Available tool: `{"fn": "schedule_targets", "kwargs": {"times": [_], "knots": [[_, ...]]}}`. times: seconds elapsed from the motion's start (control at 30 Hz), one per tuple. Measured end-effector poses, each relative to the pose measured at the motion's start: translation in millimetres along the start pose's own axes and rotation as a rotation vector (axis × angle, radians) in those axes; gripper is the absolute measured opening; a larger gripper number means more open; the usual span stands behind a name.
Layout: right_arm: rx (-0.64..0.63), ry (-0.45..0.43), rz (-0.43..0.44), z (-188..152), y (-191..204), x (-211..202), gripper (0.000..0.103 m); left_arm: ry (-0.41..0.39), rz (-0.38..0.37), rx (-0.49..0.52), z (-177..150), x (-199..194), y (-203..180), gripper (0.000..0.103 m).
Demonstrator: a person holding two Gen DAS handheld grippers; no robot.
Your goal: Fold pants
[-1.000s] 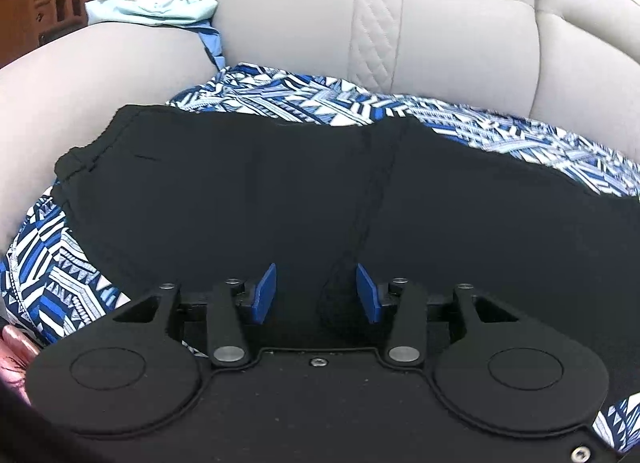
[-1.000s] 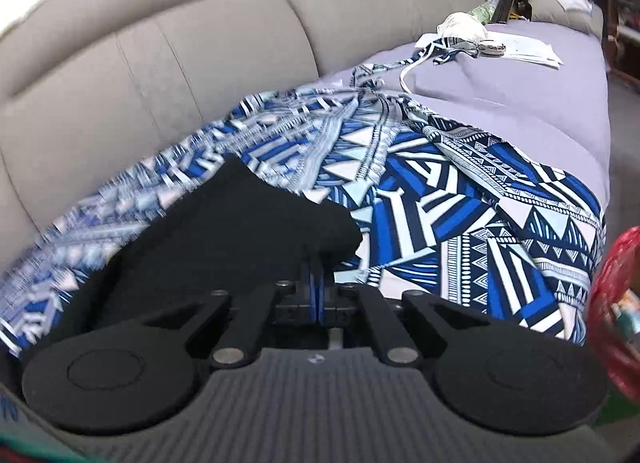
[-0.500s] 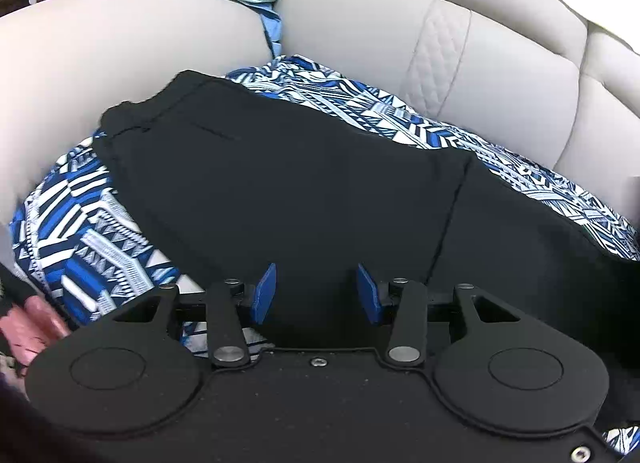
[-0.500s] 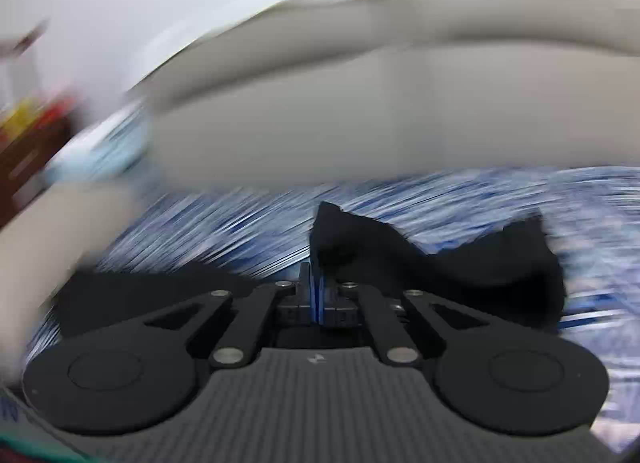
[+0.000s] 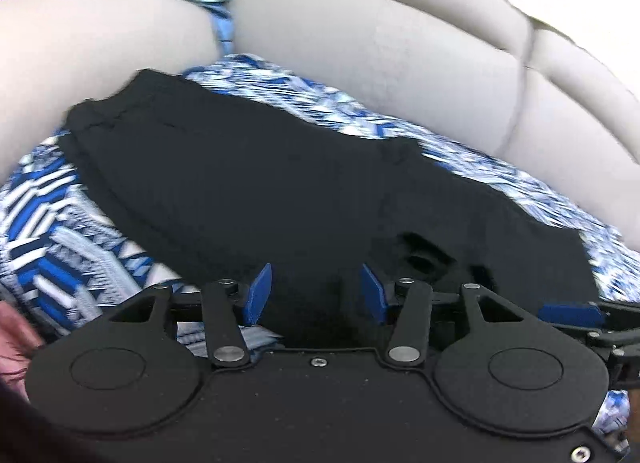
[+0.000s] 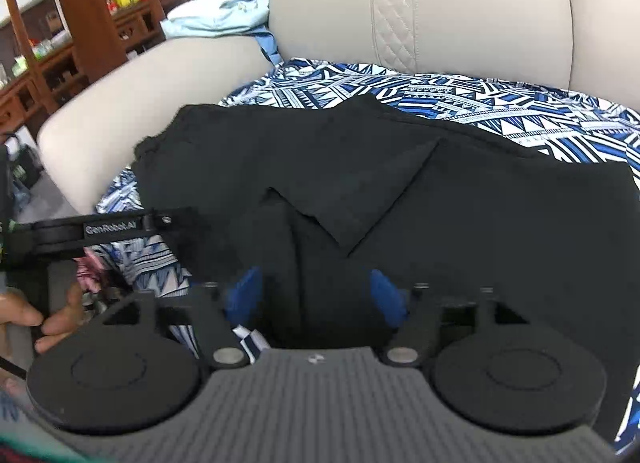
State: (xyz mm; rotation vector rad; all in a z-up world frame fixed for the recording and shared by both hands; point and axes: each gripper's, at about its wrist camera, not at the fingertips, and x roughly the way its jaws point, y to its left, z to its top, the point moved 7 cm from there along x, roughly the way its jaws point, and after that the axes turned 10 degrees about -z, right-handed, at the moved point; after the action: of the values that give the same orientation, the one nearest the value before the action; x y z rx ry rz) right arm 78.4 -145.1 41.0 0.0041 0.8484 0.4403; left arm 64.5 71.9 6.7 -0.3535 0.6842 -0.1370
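Black pants half folded on a sofa, both hand-held grippers released above the near edge.

The beige sofa carries a blue-and-white patterned cloth; on it lie the black pants, waistband toward 10 o'clock, with a folded-over leg end forming a pointed flap at centre. The right gripper has its jaws spread, holding nothing, fabric beneath them; the left gripper is likewise spread and empty over the hem at 6 o'clock. Judged from this lay, the flap sits skewed: a good next move squares its edges with the layer below and smooths creases before another fold, each gripper pinching one corner.
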Motion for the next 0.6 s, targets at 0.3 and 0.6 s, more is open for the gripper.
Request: {"fn": "schedule_targets", "kwargs": {"times": [0.3, 0.6], "knots": [[0.021, -0.076, -0.297, -6, -40, -19, 0.086, 0.029, -0.173, 0.204, -4, 3, -58, 0.041], [0.087, -0.175, -0.492, -37, -64, -41, 0.086, 0.161, -0.302, 0.315, -21, 63, -125, 0.038]]}}
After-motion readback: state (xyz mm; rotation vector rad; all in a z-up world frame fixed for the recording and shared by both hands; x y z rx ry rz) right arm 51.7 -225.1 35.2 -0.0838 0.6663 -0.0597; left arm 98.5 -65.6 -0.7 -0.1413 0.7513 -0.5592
